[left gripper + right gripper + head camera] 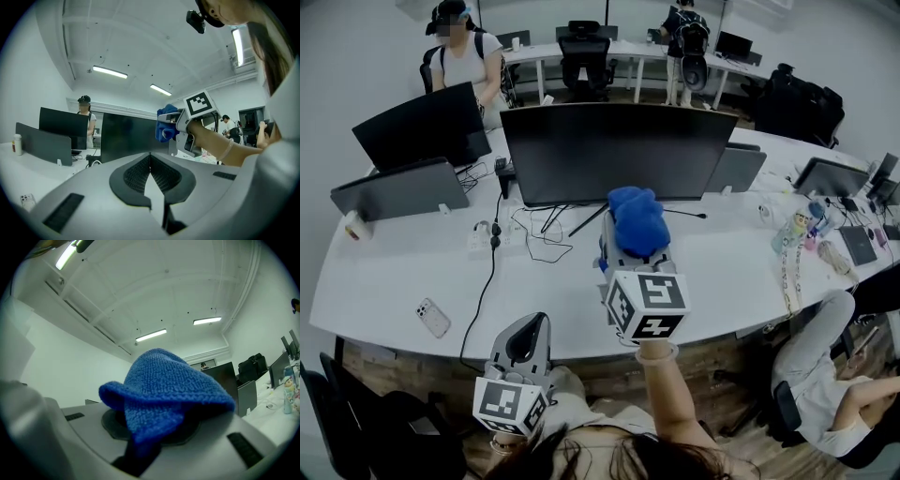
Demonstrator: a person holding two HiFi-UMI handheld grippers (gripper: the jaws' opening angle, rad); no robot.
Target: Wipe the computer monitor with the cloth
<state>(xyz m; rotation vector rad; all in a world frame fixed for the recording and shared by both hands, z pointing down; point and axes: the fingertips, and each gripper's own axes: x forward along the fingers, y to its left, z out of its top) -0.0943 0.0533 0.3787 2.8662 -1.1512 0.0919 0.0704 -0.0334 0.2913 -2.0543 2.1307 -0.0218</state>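
A white curved worktop (pixel 412 272) spans the office, dark monitor (pixel 614 150) at frame centre. Right gripper (pixel 633 255) fingers clamp the blue cloth (pixel 636 220) at the screen's lower edge; left gripper (pixel 150 164) fingers closed, empty

Cloth (pixel 164 390) — nubbly blue knit; monitor (pixel 614 150) — matt black.

Head view: high up, looking steeply down across the desk (pixel 412 272), monitor (pixel 614 150) ahead, left gripper (pixel 528 323) at the bottom edge, right gripper (pixel 635 239) mid-frame. Left gripper view: low, tilted up past the monitor to the ceiling (pixel 140 47), catching the right gripper from the side. Right gripper view: aimed upward, cloth (pixel 164 390) filling the near field. Shared by all three: cloth; by head and left views: monitor.
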